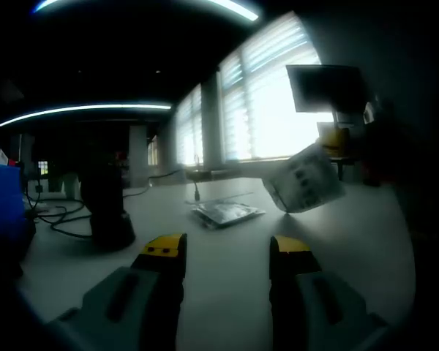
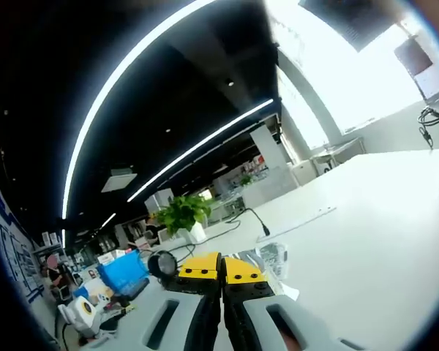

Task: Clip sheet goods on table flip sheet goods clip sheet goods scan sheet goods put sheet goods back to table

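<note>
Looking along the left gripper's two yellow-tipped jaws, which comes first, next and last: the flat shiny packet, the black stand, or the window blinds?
In the left gripper view, from the left gripper:
1. Black stand, on the table to the left, and the flat shiny packet, just ahead of the jaws; too close to call between these two.
2. Window blinds, far back beyond the table's end.

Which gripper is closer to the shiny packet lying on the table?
The right gripper: its closed fingers sit right at the shiny packet, which pokes out just beyond their tips. The left gripper is open, with the packet lying farther ahead on the table.
</note>
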The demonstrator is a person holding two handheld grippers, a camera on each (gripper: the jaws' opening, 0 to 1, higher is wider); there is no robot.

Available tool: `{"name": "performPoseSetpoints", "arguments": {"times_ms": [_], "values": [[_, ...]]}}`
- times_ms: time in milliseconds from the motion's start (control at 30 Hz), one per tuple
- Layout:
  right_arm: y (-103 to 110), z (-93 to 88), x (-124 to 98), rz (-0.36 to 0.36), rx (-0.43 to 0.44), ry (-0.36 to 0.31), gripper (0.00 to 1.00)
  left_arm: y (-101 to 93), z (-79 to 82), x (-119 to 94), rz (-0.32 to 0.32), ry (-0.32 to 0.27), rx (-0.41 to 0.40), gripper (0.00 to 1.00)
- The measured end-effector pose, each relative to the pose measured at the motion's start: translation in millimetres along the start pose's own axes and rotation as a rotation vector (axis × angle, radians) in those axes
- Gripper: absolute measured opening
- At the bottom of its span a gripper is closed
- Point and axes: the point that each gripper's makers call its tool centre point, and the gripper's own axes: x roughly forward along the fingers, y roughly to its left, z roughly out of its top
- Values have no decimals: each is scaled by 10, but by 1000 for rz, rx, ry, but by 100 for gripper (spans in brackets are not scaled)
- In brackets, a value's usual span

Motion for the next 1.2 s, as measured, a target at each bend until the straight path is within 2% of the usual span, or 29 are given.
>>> {"name": "performPoseSetpoints", "arguments": {"times_ms": [233,300,333,400,467,833,900,1133,1200], "values": [[-342,183,-112,-95,56,-81,0,-1,-4,2,-1,2,3,38],[-445,196,-150,-118,115,-89,0,-5,-5,2,-1,3,3,38],[-432,199,-163,-98,133,-94,0,-8,-4,1,-1,4,4,38],[-567,239,-213,-151,109,-117,0,-12,-6,0,-1,5,5,38],[-640,265,-258,-164,122,-132,0,-14,-7,-1,-2,5,6,38],[-1091,253,-466,-267,242,-191,0,-32,-11,-7,0,11,13,38],[-1207,222,-514,-299,305,-208,0,-36,-11,-7,0,11,14,38],[-1779,-90,-713,-441,545,-235,0,-39,-7,-13,4,11,16,38],[-1858,-176,-756,-460,626,-249,0,-42,-6,-14,4,11,16,38]]}}
